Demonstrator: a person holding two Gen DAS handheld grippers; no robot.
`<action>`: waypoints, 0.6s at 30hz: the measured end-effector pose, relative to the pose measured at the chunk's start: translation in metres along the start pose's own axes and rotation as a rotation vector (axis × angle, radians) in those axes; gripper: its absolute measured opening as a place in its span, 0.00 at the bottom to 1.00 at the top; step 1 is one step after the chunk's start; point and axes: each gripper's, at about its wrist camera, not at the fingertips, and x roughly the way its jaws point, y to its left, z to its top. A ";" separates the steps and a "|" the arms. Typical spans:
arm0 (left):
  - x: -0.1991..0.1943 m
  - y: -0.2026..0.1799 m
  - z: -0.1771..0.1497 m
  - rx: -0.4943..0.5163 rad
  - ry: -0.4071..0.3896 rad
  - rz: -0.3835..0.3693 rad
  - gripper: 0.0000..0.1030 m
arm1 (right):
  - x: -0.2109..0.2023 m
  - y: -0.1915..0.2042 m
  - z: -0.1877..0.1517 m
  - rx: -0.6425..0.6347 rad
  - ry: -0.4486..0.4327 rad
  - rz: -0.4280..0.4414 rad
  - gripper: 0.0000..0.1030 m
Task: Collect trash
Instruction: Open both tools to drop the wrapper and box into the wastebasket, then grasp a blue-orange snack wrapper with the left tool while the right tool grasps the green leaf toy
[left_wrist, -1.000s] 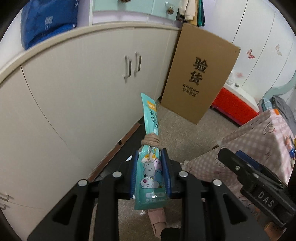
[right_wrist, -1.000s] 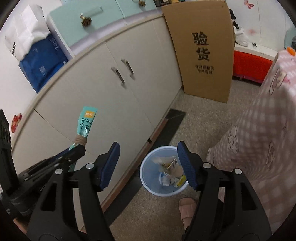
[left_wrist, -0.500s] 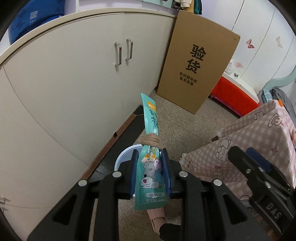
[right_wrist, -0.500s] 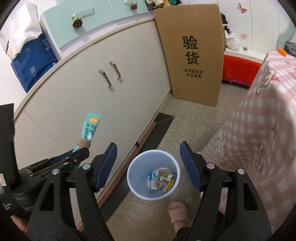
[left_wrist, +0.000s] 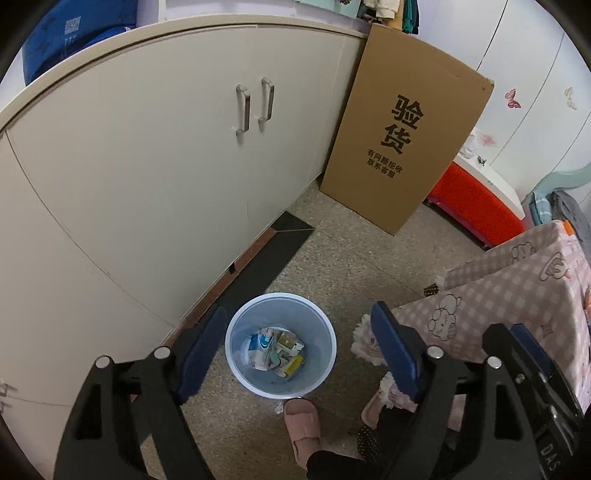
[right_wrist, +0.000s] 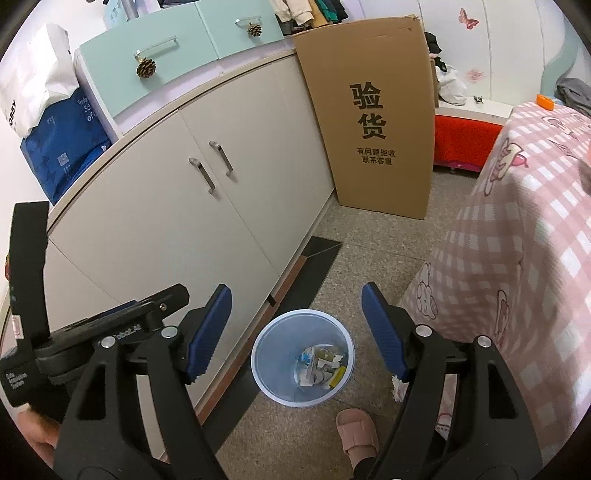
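Note:
A pale blue trash bin (left_wrist: 321, 354) stands on the floor by the cabinet, holding several crumpled wrappers and cartons (left_wrist: 277, 350). My left gripper (left_wrist: 298, 313) hangs above the bin. Its jaws are opening wide and nothing is between them. From the right wrist view the bin (right_wrist: 271, 360) sits below and between the blue pads of my right gripper (right_wrist: 297, 291), which is open and empty. The left gripper's black body (right_wrist: 147, 314) shows at the left of that view.
A beige cabinet (left_wrist: 147, 166) runs along the left, with a tall cardboard box (left_wrist: 406, 140) leaning at its end. A pink checked cloth (right_wrist: 517, 240) covers furniture on the right. A foot in a pink slipper (right_wrist: 356, 428) stands just before the bin. A red box (left_wrist: 476, 206) sits behind.
The left jaws went from shut on a teal snack packet to wide apart, and the packet is gone from them. The bin now shows fully under the left gripper.

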 end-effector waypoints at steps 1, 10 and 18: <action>-0.003 -0.001 -0.001 0.004 -0.002 0.000 0.77 | -0.002 0.000 0.000 0.002 -0.004 -0.001 0.70; -0.046 -0.018 -0.011 0.007 -0.050 -0.069 0.77 | -0.055 -0.011 0.009 0.023 -0.082 0.007 0.70; -0.099 -0.081 -0.021 0.128 -0.119 -0.180 0.77 | -0.138 -0.055 0.016 0.069 -0.204 -0.073 0.74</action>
